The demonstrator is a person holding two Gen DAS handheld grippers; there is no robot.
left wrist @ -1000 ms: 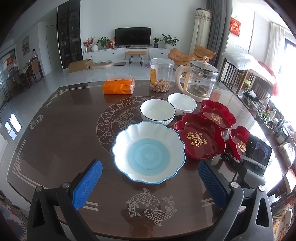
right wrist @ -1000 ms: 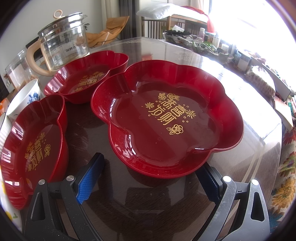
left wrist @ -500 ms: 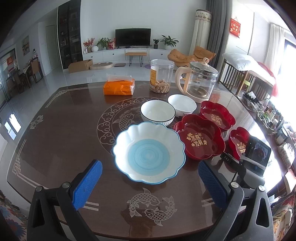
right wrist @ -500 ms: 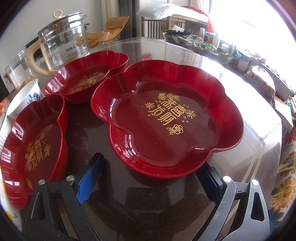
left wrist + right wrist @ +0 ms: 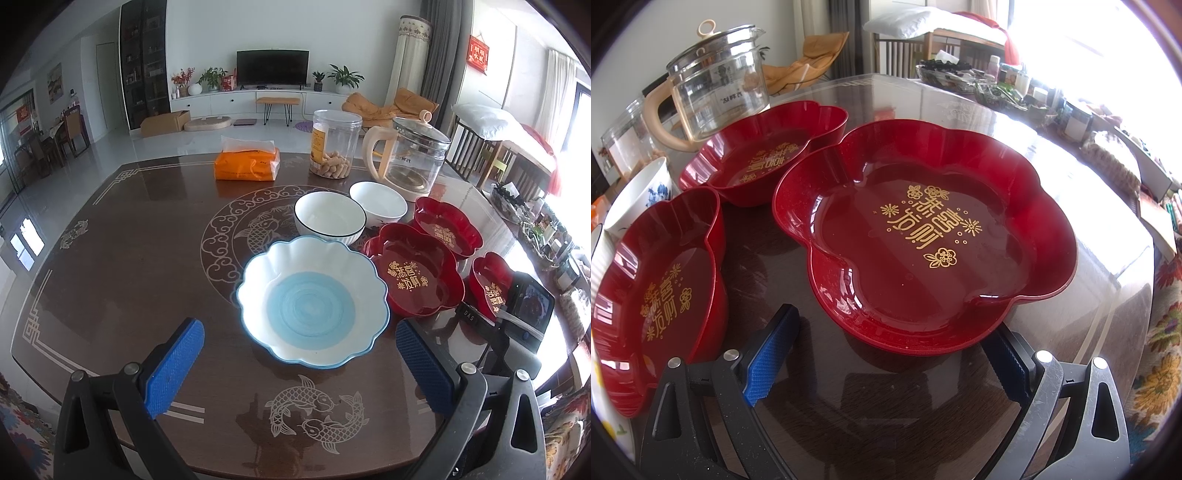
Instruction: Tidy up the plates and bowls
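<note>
A scalloped white bowl with a blue centre (image 5: 312, 301) sits on the dark table just ahead of my open left gripper (image 5: 301, 365), whose blue pads are empty. Behind it stand two white bowls (image 5: 330, 218) (image 5: 378, 201). Three red flower-shaped plates with gold lettering lie to the right (image 5: 415, 278) (image 5: 447, 227) (image 5: 491, 284). In the right wrist view the nearest red plate (image 5: 923, 236) lies directly before my open right gripper (image 5: 890, 354), its near rim between the fingers without contact. The other red plates (image 5: 657, 291) (image 5: 764, 155) lie left and behind.
A glass kettle (image 5: 410, 155), a clear jar of snacks (image 5: 334, 144) and an orange tissue pack (image 5: 246, 164) stand at the table's far side. The right gripper's body with its screen (image 5: 528, 306) shows at the right. Clutter lines the right edge (image 5: 997, 85).
</note>
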